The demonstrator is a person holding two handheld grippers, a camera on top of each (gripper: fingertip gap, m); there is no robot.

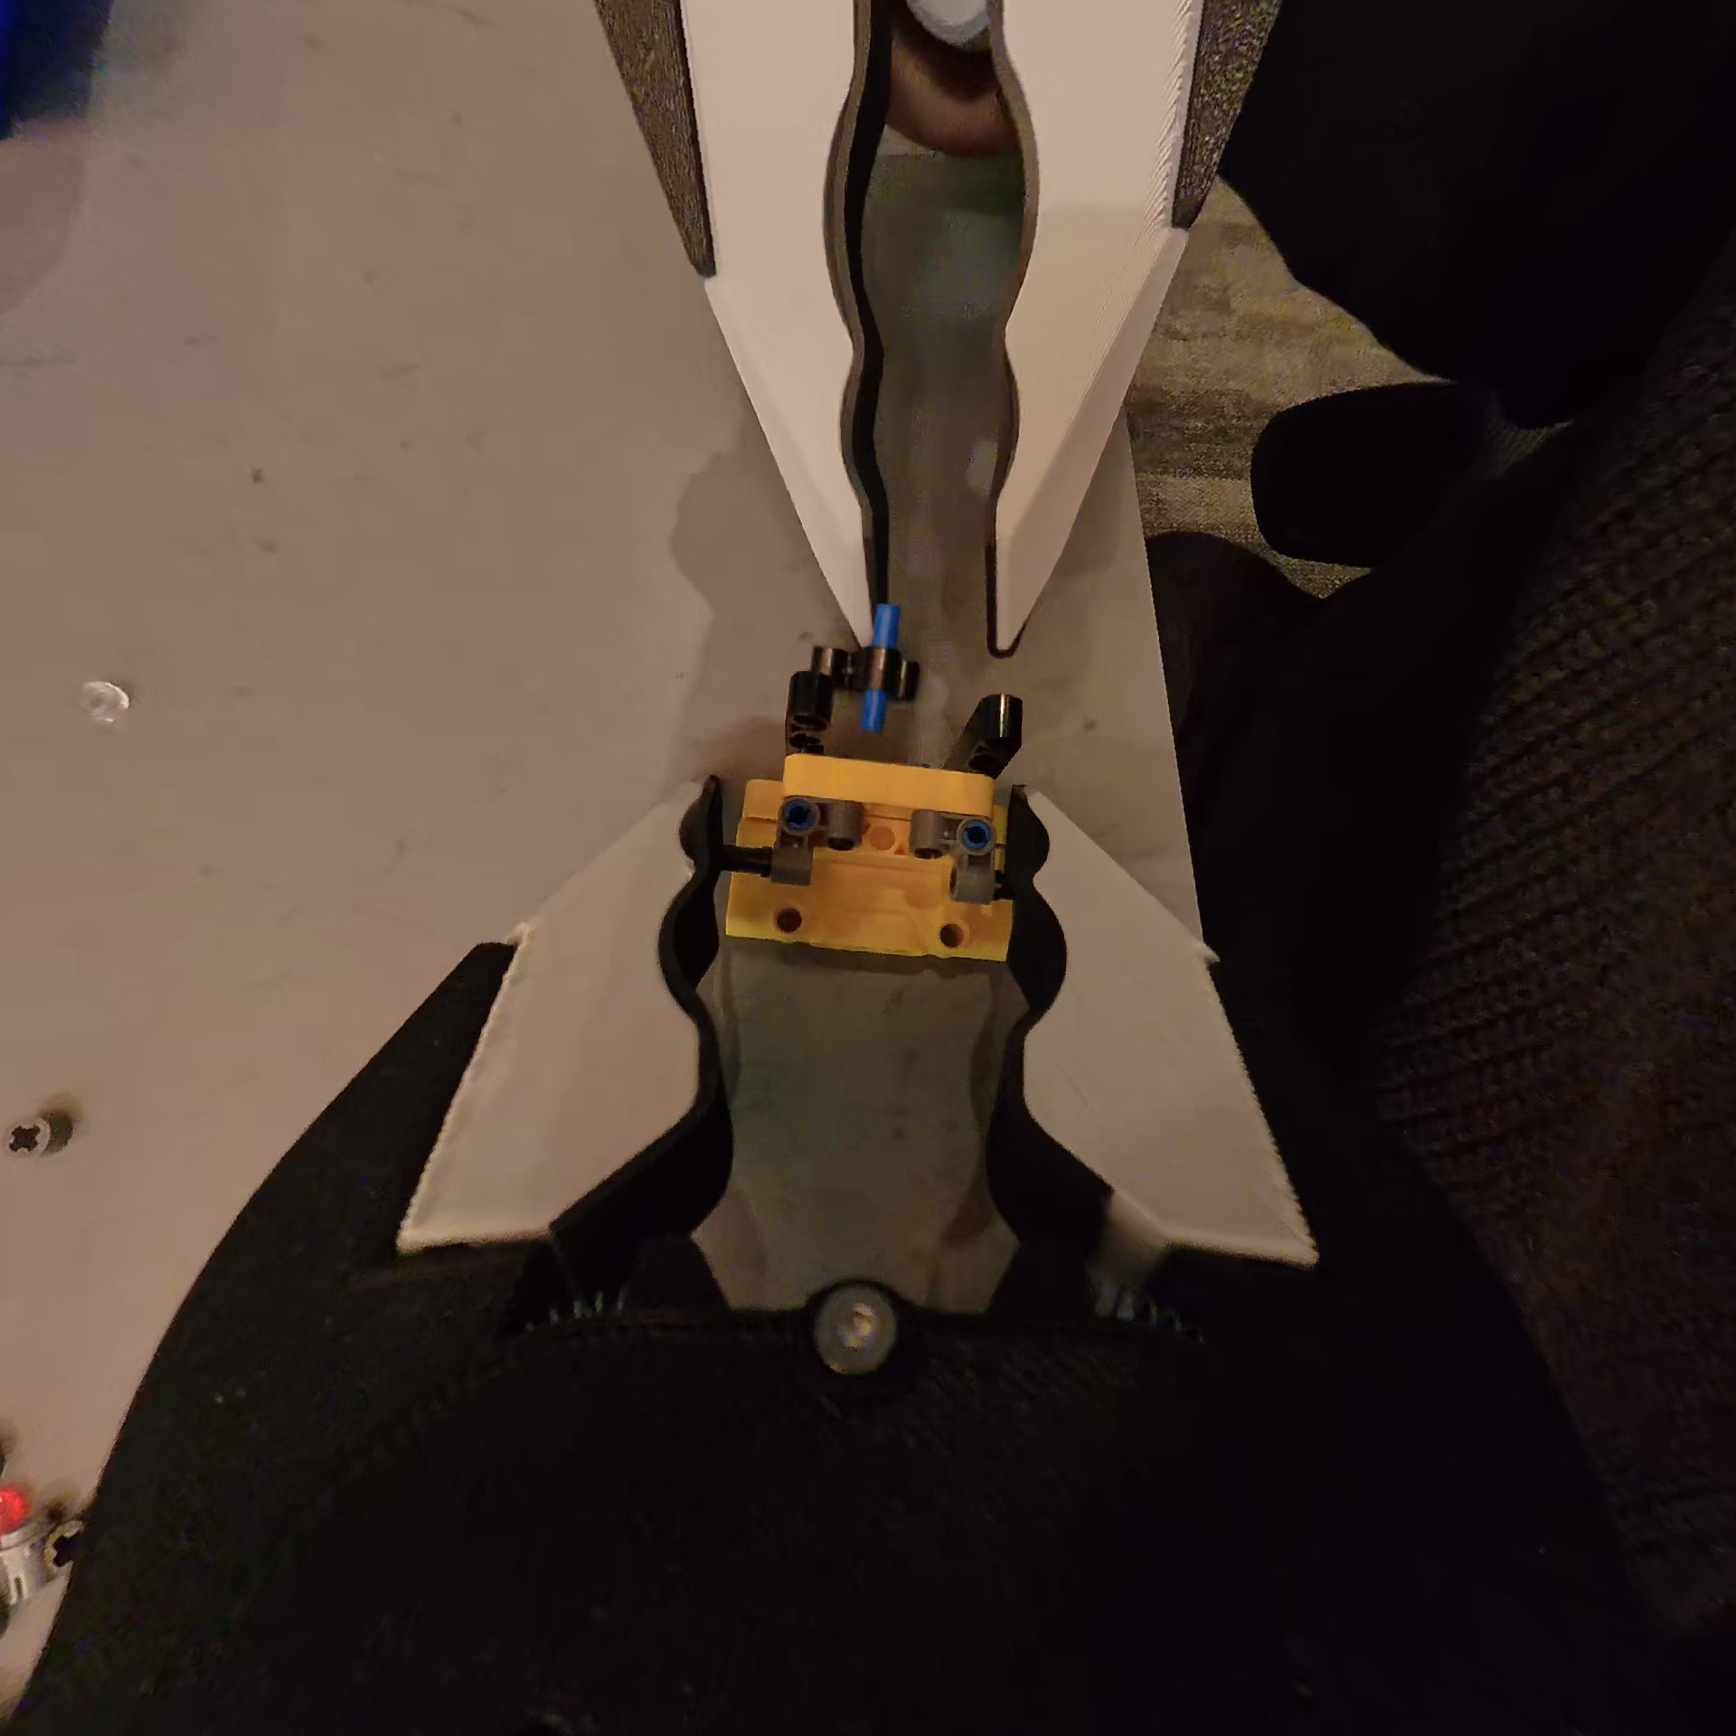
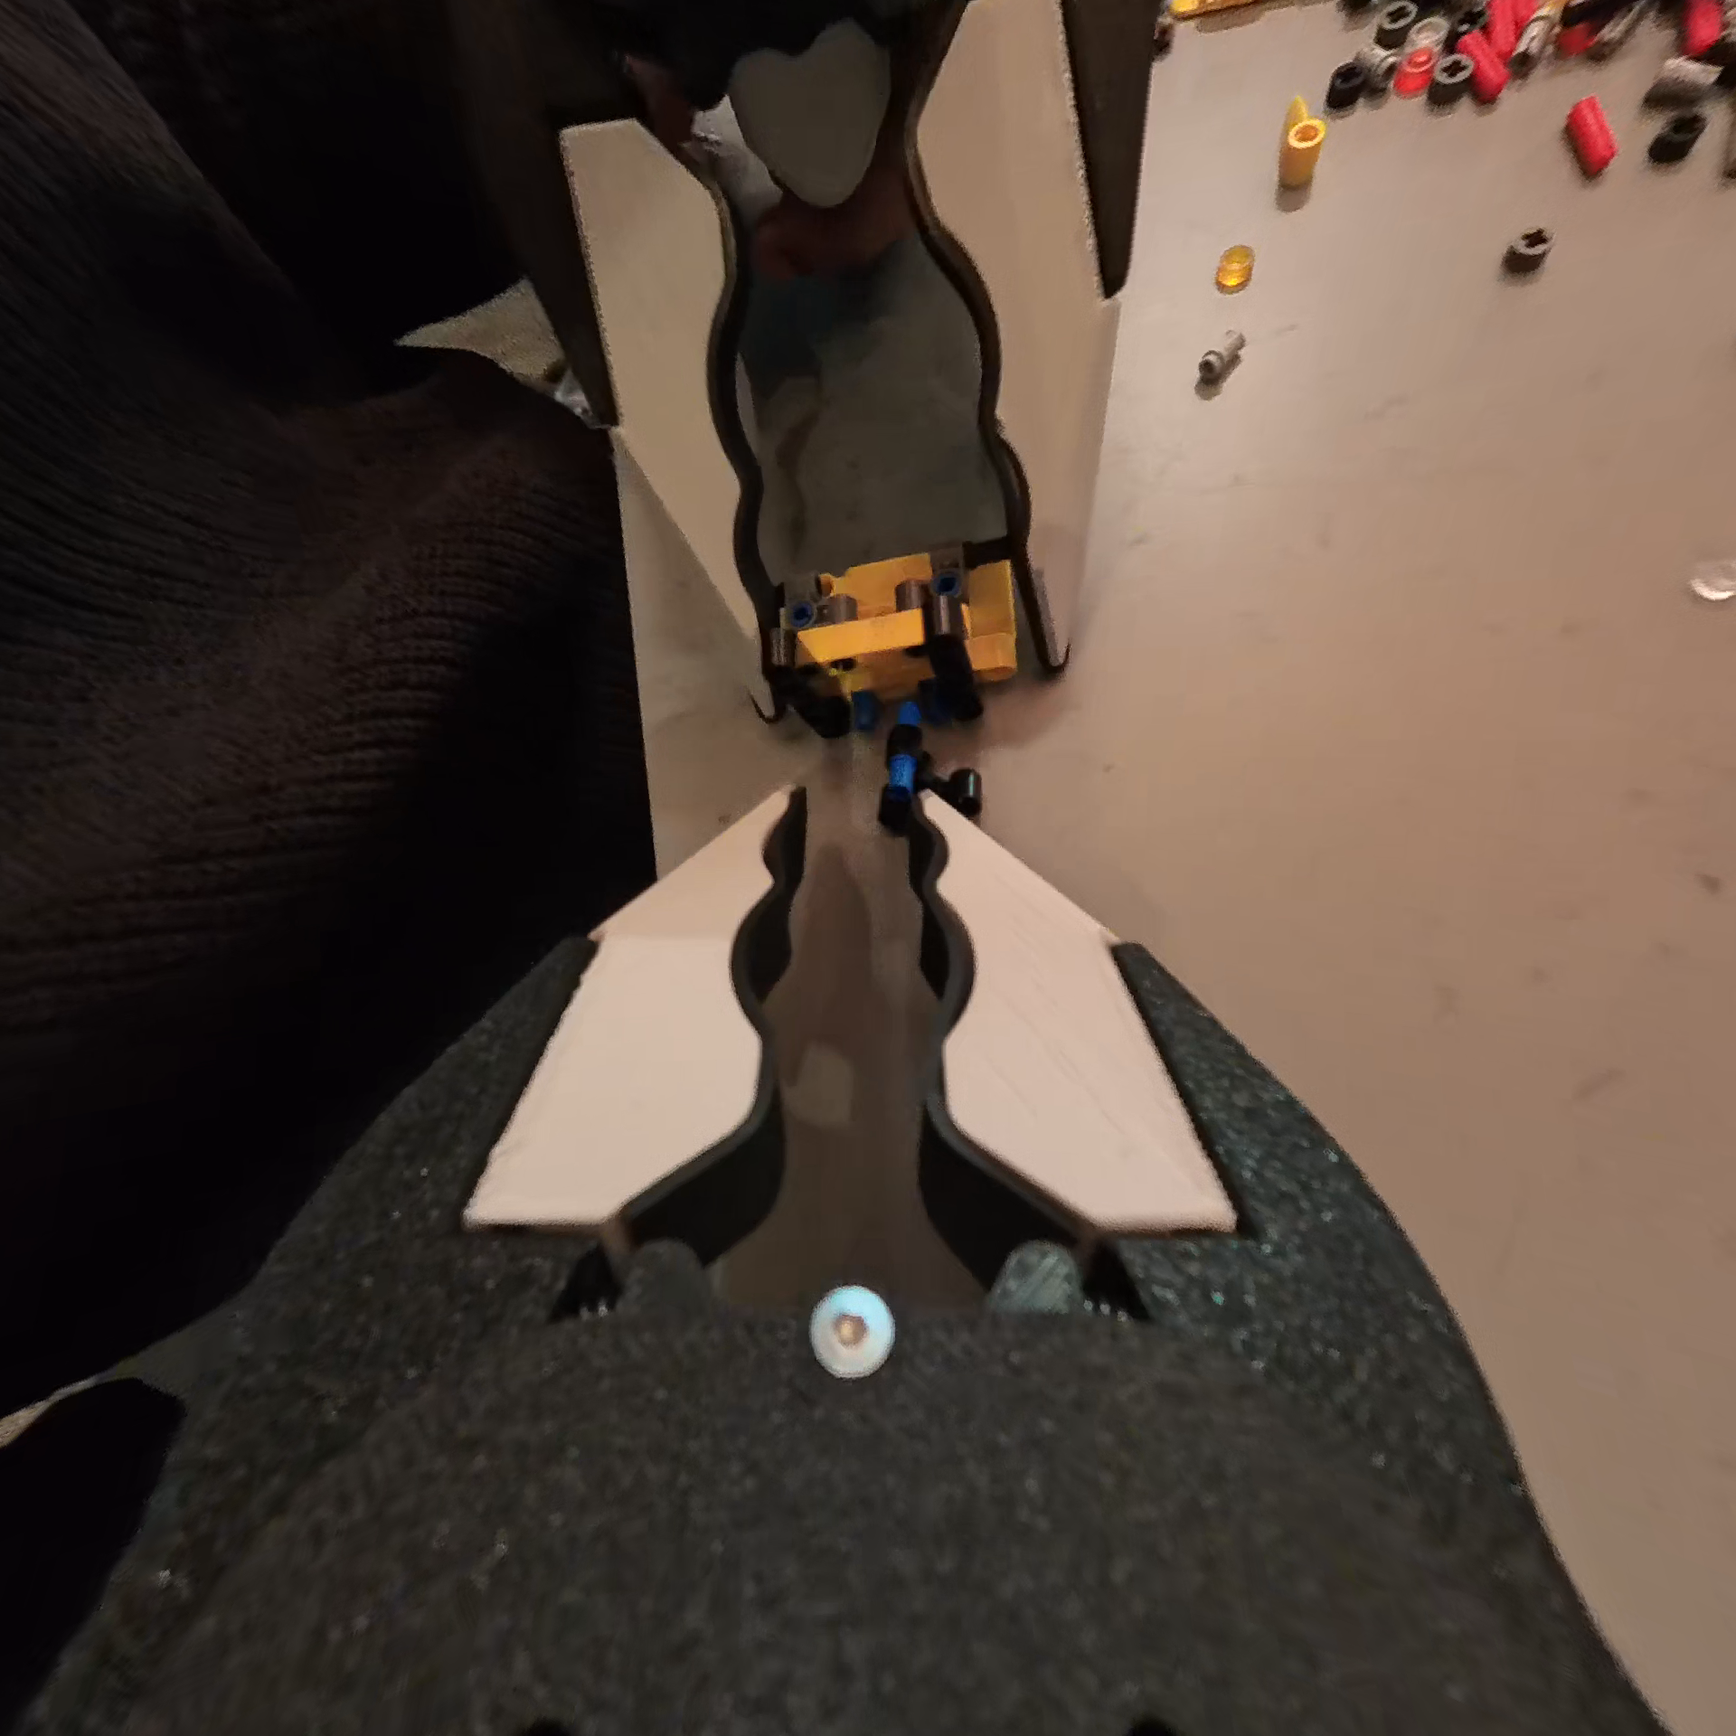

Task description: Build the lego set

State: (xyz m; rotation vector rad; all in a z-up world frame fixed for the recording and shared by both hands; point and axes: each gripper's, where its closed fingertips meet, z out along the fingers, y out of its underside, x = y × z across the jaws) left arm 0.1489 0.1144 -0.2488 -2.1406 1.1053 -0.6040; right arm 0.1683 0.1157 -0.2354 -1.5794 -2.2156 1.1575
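My left gripper (image 1: 864, 808) is shut on a yellow block assembly (image 1: 869, 883) with grey connectors and blue pins on its face. Two black arms (image 1: 986, 737) stick out of its far side. A small black connector with a blue pin (image 1: 880, 676) sits at the end of the left arm. My right gripper (image 1: 935, 643) comes in from above, its jaws a little apart, one fingertip touching that connector. In the right wrist view my right gripper (image 2: 860, 803) has the connector (image 2: 902, 775) against its right fingertip. The left gripper (image 2: 906, 658) holds the yellow assembly (image 2: 902, 625) just beyond.
Both grippers are over a white table (image 1: 376, 564) near its edge. Loose red, black and grey pieces (image 2: 1503, 56) lie at the far right, with a yellow piece (image 2: 1301, 141), an orange stud (image 2: 1233, 268) and a grey pin (image 2: 1219, 355). Black knitted fabric (image 2: 282, 658) lies beside the table. Less than 4 cm separates the two grippers' tips.
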